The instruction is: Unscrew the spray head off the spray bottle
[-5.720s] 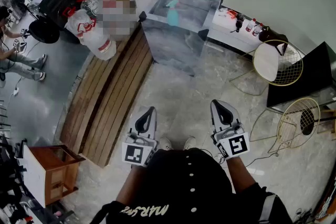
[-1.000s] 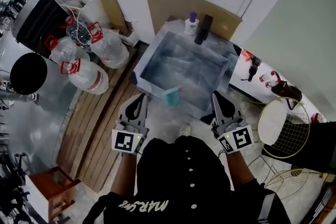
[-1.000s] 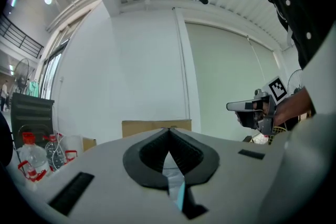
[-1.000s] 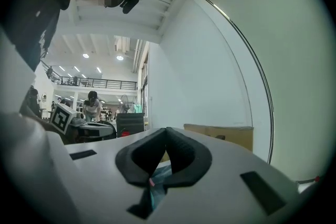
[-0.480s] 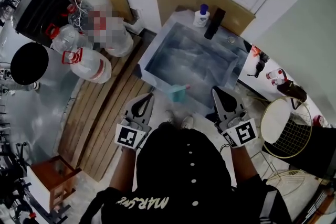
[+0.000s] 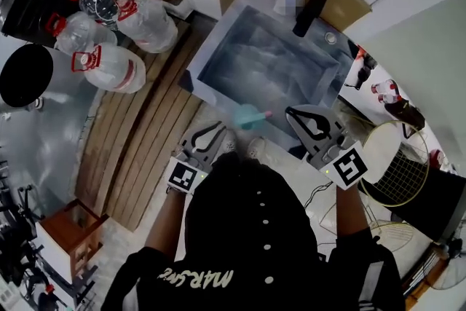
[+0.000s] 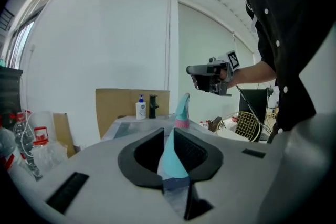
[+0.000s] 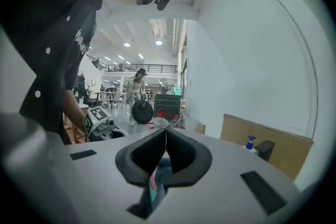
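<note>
L gripper [image 6: 220, 130] lower, R gripper [image 6: 290, 113] nearer spray bottle [image 6: 250, 115]

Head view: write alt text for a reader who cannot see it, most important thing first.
Seen from above, a person in a black shirt holds the left gripper and right gripper either side of a teal spray bottle at the near edge of a grey table; neither appears to touch it. Large clear water jugs sit on the floor at left.
</note>
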A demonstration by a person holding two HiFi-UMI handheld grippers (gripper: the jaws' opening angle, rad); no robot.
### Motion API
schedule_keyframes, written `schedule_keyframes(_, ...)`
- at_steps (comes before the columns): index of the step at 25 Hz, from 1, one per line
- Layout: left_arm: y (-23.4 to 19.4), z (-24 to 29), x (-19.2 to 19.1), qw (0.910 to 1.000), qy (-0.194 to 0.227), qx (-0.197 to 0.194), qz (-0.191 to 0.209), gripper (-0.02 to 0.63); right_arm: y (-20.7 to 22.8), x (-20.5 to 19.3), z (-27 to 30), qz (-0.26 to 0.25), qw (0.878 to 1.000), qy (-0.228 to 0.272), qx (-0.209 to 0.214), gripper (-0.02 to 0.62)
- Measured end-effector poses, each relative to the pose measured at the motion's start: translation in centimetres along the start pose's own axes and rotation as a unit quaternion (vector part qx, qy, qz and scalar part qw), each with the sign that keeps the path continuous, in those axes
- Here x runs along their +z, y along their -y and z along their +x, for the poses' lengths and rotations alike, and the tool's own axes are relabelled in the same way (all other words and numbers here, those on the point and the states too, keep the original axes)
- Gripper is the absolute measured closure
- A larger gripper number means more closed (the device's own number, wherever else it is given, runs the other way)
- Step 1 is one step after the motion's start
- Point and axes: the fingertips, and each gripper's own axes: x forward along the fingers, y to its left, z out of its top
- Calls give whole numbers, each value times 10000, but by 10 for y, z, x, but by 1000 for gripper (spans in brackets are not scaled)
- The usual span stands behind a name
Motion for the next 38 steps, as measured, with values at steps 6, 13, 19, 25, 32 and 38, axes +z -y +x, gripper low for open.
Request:
schedule_keyframes(6, 14, 30, -27, 9957, -406, -742, 390, 361, 0, -29, 21, -239, 9954, -618, 692, 580)
schedule_keyframes(13, 21, 66, -46, 9890, -442, -1338, 440, 236, 4, -36, 38, -273, 9917, -540, 1133, 581)
schedule_keyframes(19, 25, 86, -50, 9858, -372, -1631, 174, 219, -9, -40, 51, -254, 9867, -563, 1501, 581)
schedule_keyframes(25, 30, 102, -57, 9831, -486, -1722, 381, 218, -9, -37, 58, -234, 9853, -436, 1637, 580)
schedule_keyframes(32, 30, 108, -67, 9801, -479, -1849, 546, 219, -10, -40, 59, -263, 9809, -498, 1864, 572)
schedule_keyframes(38, 34, 104, -67, 9744, -455, -2104, 648, 219, -22, -54, 52, -388, 9598, -975, 2605, 429)
